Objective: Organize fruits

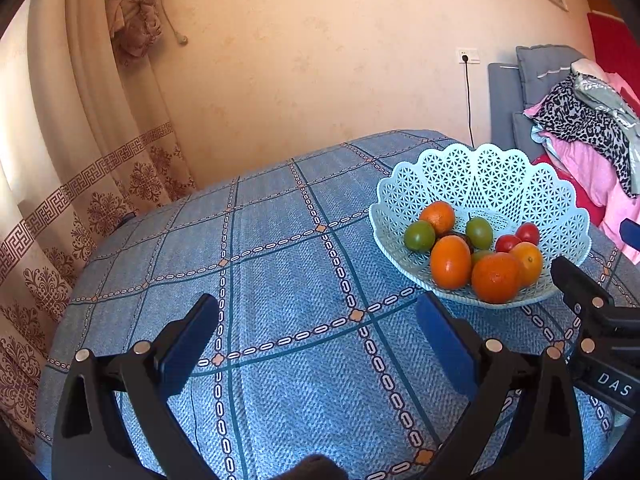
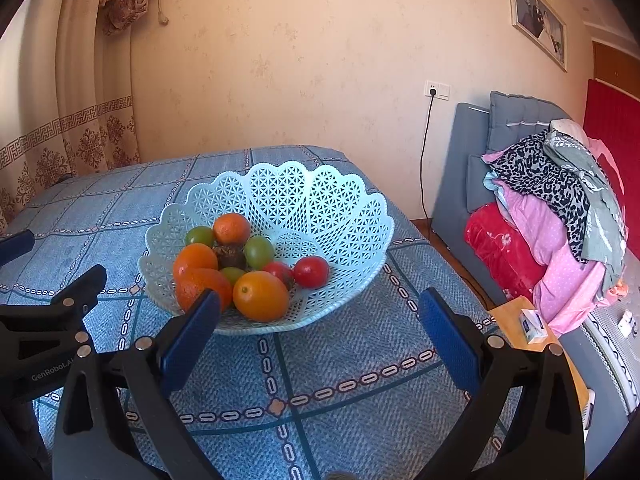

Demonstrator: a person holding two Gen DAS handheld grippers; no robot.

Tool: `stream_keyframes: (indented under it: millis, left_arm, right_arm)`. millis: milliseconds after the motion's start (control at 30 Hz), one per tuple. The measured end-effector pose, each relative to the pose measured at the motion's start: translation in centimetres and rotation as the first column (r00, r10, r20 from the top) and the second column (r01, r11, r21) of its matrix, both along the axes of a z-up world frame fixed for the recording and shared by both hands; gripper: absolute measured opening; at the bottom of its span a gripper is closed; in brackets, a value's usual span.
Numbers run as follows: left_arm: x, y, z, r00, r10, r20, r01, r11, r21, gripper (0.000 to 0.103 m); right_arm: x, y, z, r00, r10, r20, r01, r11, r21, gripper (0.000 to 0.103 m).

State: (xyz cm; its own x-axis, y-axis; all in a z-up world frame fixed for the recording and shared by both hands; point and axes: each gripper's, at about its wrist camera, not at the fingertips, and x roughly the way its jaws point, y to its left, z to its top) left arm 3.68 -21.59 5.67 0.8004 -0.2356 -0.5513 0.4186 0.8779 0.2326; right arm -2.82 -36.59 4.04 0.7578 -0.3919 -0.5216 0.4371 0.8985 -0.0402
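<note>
A pale blue lattice basket [image 1: 496, 172] [image 2: 344, 216] stands on the blue checked tablecloth [image 1: 280, 248] [image 2: 352, 364]. It holds several oranges [image 1: 450, 262] [image 2: 260, 295], green fruits [image 1: 419, 235] [image 2: 259, 251], red tomatoes [image 1: 527, 233] [image 2: 311, 271] and a dark brown fruit [image 2: 230, 255]. My left gripper [image 1: 318, 326] is open and empty over the cloth, left of the basket. My right gripper [image 2: 320, 322] is open and empty just in front of the basket. Each gripper shows at the edge of the other's view: the right one [image 1: 592, 304], the left one [image 2: 60, 300].
A patterned curtain [image 1: 80, 184] hangs at the left behind the table. A grey sofa [image 2: 472, 160] piled with clothes [image 2: 560, 200] stands to the right. A small wooden stand [image 2: 516, 324] with a white box [image 2: 534, 326] sits by the table's right edge. A cable [image 2: 424, 160] runs from the wall socket.
</note>
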Motion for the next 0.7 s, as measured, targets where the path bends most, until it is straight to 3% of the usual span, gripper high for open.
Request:
stream_keyframes:
  millis: [700]
  left_arm:
    - [-0.89, 0.02, 0.66, 1.000, -0.002, 0.028, 0.002, 1.000, 0.009, 0.098]
  right_arm:
    - [-0.33, 0.45, 0.06, 1.000, 0.012, 0.000, -0.012, 1.000, 0.009, 0.100]
